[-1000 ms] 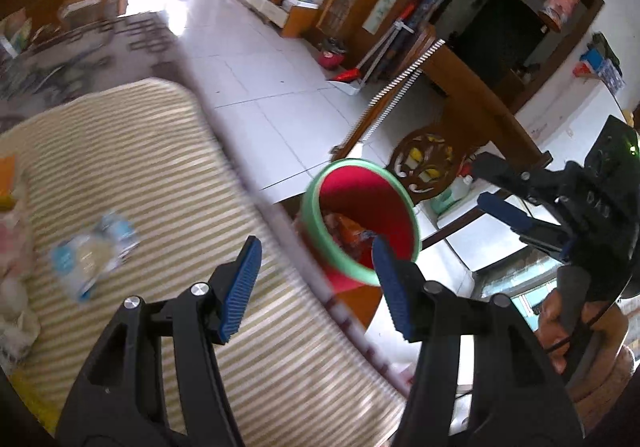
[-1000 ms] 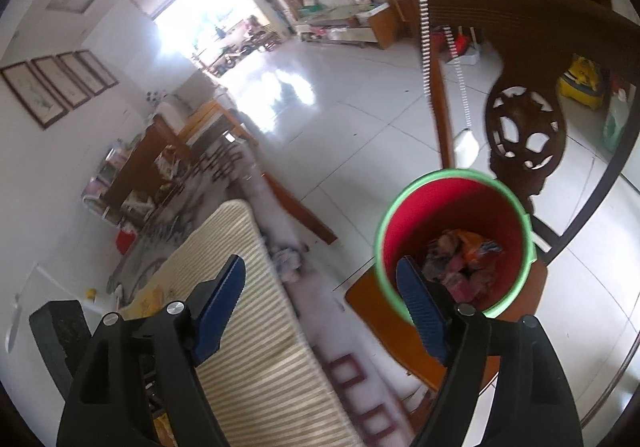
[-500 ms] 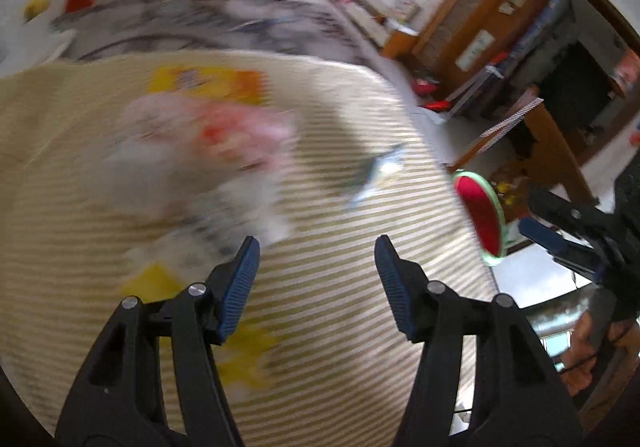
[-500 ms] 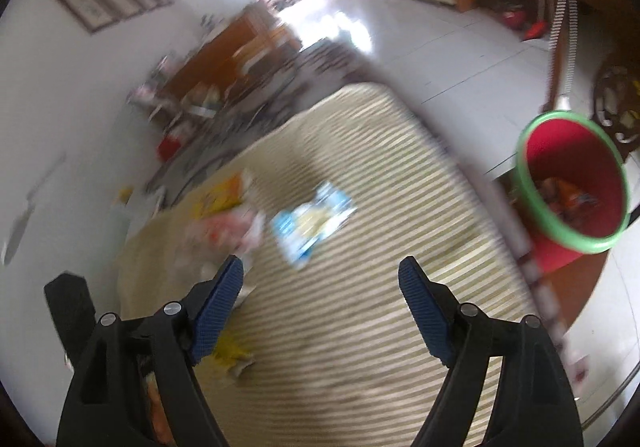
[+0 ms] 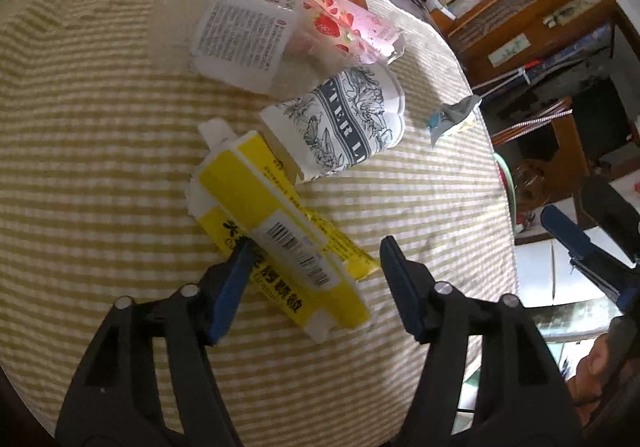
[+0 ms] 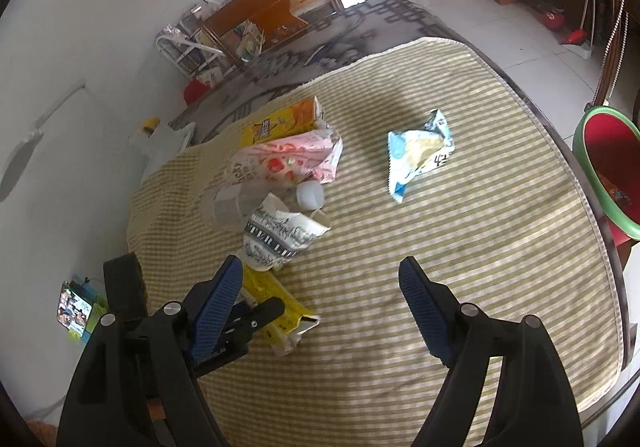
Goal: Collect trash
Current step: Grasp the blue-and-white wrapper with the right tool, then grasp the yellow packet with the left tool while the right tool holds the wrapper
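Yellow carton (image 5: 280, 243) lying flat on the striped surface (image 5: 100, 167), lower centre of left wrist view, between the wide-open fingers (image 5: 236, 279) of the left gripper (image 5: 316, 287); nothing held yet. Looks light, thin cardboard, partly crushed, white torn flaps at both ends – prob. soft w/ little stiffness left, collapses under a squeeze. Best hold: across the narrow width near the barcode, mid-body, not the ragged ends. Glossy print, maybe a bit slippery.

Patterned paper cup (image 5: 340, 127) touching the carton's far end, tipped on its side; pink strawberry wrapper (image 5: 340, 23) and white label sheet (image 5: 244, 39) beyond, upper centre. Blue-white snack bag (image 6: 420, 147) apart, upper right of centre in right wrist view. All light, crinkly stuff.

Right gripper (image 6: 324, 303) also spread wide, empty, hovering over bare cloth. Red bin w/ green rim (image 6: 600, 167) at right edge, off the surface, some trash inside.

Vs 1 s ago: both cams then aimed at the bin, now swung back over the surface. Vs 0.5 s ago: left gripper closer and lower, carton now framed between fingers, blur gone.
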A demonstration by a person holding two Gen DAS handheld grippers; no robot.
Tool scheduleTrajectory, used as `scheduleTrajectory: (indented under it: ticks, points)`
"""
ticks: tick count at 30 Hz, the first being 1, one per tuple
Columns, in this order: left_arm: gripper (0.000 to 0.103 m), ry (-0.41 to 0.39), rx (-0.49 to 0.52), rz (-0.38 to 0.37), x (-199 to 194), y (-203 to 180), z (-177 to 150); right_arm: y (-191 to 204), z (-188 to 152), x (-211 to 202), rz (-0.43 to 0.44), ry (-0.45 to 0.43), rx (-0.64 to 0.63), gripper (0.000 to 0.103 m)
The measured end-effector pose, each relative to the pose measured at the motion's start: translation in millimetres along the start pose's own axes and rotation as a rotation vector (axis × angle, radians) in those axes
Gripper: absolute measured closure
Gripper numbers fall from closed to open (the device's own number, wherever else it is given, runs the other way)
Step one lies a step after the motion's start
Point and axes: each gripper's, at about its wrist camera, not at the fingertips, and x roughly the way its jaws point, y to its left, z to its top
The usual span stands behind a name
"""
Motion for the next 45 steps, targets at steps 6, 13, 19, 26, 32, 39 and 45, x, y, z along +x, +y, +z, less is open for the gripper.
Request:
scheduleTrajectory:
  ticks: [6,13,19,26,32,39,45]
  points:
    - [0.077,0.026,0.029,-0.059,-10.9,9.5,0.2,-1.5,-1.6,10.1,-0.019,0.014,0.022,0.025]
    - [0.091,0.036,0.1,0.0,-34.5,33.4,3.3,-12.2,18.0,26.7,-0.096,-0.022,0.028,0.025]
    - [0.094,0.021,0.082,0.018,-43.9,53.3,4.6,-49.4,56.8,53.9,-0.179,-0.064,0.144,0.025]
    - [0.065,-0.006,0.035,-0.007,-52.1,58.2,-1.0,-69.9,85.3,82.8,-0.226,-0.063,0.21,0.026]
    - [0.061,-0.018,0.008,-0.027,-54.8,54.1,-1.3,-77.1,82.5,89.8,-0.187,-0.009,0.232,0.081]
    - [0.057,-0.011,0.027,-0.074,-43.6,32.7,9.6,-49.0,57.2,50.2,-0.116,-0.013,0.045,0.088]
    - [0.048,0.015,0.091,-0.046,-26.8,7.7,11.6,-30.4,26.9,24.0,-0.085,-0.041,-0.039,0.088]
